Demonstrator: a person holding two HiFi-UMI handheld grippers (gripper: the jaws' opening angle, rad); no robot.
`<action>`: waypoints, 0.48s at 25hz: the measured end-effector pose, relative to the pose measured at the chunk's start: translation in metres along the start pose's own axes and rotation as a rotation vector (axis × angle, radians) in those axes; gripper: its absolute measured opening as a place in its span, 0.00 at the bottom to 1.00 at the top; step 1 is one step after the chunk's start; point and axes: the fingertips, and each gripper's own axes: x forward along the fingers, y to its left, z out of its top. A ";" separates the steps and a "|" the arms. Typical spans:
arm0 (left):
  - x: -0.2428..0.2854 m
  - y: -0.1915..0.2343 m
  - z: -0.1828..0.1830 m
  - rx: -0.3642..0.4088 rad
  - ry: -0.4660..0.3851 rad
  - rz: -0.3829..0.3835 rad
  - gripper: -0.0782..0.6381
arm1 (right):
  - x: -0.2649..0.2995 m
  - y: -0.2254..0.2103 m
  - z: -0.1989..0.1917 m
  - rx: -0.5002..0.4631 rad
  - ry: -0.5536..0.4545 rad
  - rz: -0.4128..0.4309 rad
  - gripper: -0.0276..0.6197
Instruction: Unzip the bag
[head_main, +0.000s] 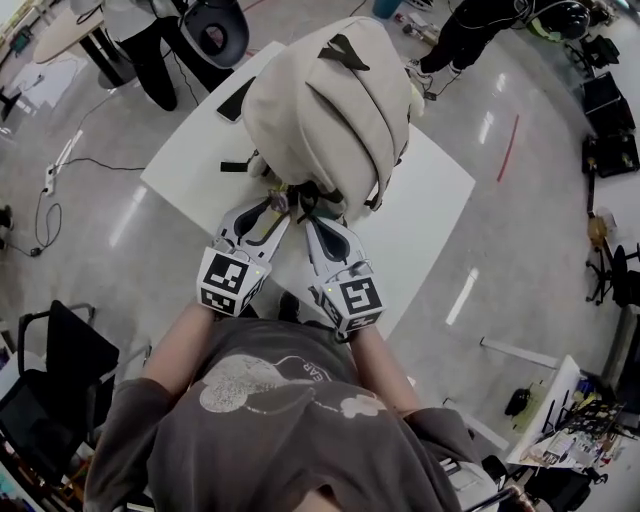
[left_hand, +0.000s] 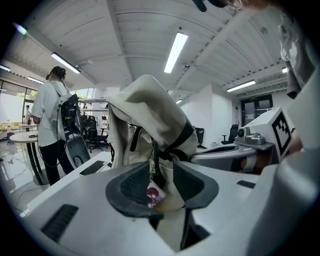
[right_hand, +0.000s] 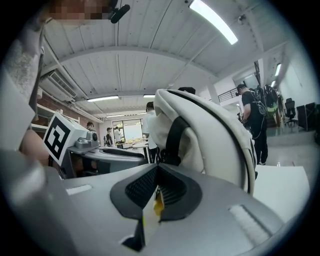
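Observation:
A cream backpack (head_main: 330, 100) lies on the white table (head_main: 430, 200), its near end toward me. Both grippers meet at that end. My left gripper (head_main: 278, 203) stands open; in the left gripper view its jaws (left_hand: 162, 187) are apart, with cream fabric, a black strap and a small pink charm (left_hand: 154, 196) hanging between them. My right gripper (head_main: 305, 215) sits just right of it. In the right gripper view the gripper (right_hand: 157, 192) is shut on a small yellow tab (right_hand: 158, 204) at the backpack (right_hand: 215, 135), beside a black strap.
A dark phone (head_main: 236, 98) lies on the table's far left corner. One person (head_main: 150, 50) stands beyond the table by an office chair (head_main: 215, 30), and another person (head_main: 480, 30) is at the far right. A black chair (head_main: 50, 370) is at my left.

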 end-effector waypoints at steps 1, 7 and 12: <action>0.006 0.001 -0.002 -0.002 0.005 -0.012 0.32 | 0.000 -0.002 -0.001 0.003 0.000 -0.014 0.04; 0.035 -0.002 -0.010 -0.008 0.049 -0.130 0.34 | 0.001 -0.010 0.000 0.034 -0.016 -0.125 0.04; 0.043 0.009 -0.012 -0.014 0.075 -0.129 0.20 | -0.001 -0.015 -0.003 0.061 -0.021 -0.186 0.04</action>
